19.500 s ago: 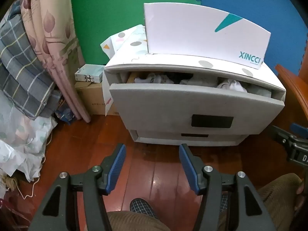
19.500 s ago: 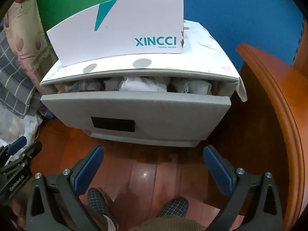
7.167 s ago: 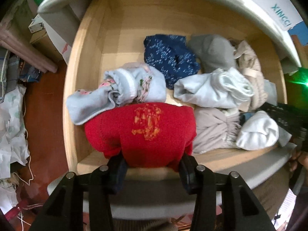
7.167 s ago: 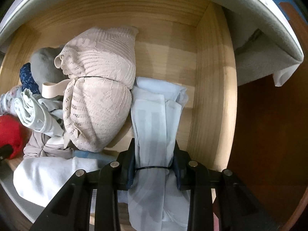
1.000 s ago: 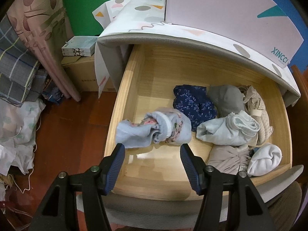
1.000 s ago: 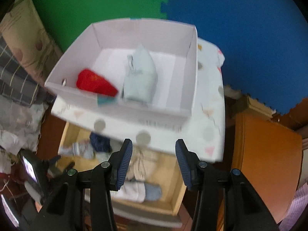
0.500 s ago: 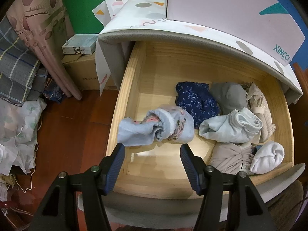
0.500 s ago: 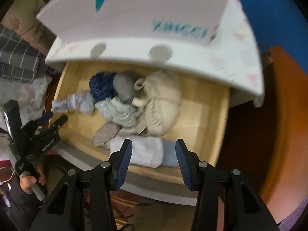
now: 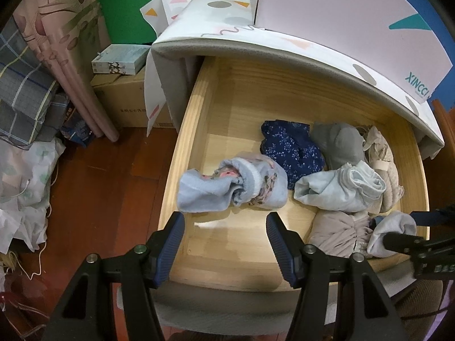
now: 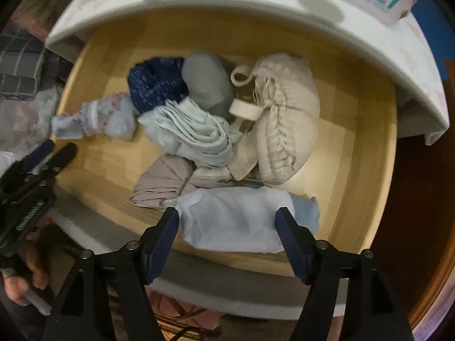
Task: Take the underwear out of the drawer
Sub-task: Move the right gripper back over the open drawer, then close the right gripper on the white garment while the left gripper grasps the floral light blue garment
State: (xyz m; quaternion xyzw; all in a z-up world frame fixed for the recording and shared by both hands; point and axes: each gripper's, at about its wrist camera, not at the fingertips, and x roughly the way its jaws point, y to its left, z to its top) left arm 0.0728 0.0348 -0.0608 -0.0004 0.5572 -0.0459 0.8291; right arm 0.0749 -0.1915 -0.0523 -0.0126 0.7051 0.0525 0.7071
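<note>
Step in hand: we take the white bundle (image 10: 230, 218) lying against the front edge of the drawer (image 10: 366, 153), toward its right corner. To grip well, we should straddle its narrow width and close only on this piece, clear of the beige lace item (image 10: 284, 125). Right gripper (image 10: 227, 227) points straight down, jaws opening, bundle between them, unpressed. Left gripper (image 9: 226, 227) hangs half open and empty, tilted steeply over the front-left corner, near the pale blue floral piece (image 9: 233, 184).

The wooden drawer (image 9: 182, 147) stands pulled fully out. Rolled underwear crowds its right half: a white roll (image 10: 233, 218) along the front edge, a taupe bundle (image 10: 167, 182) beside it, pale-blue (image 10: 193, 130), navy (image 10: 156, 82) and grey (image 10: 207, 82) pieces behind. A floral light-blue roll (image 9: 233, 184) lies apart, near the left wall.
</note>
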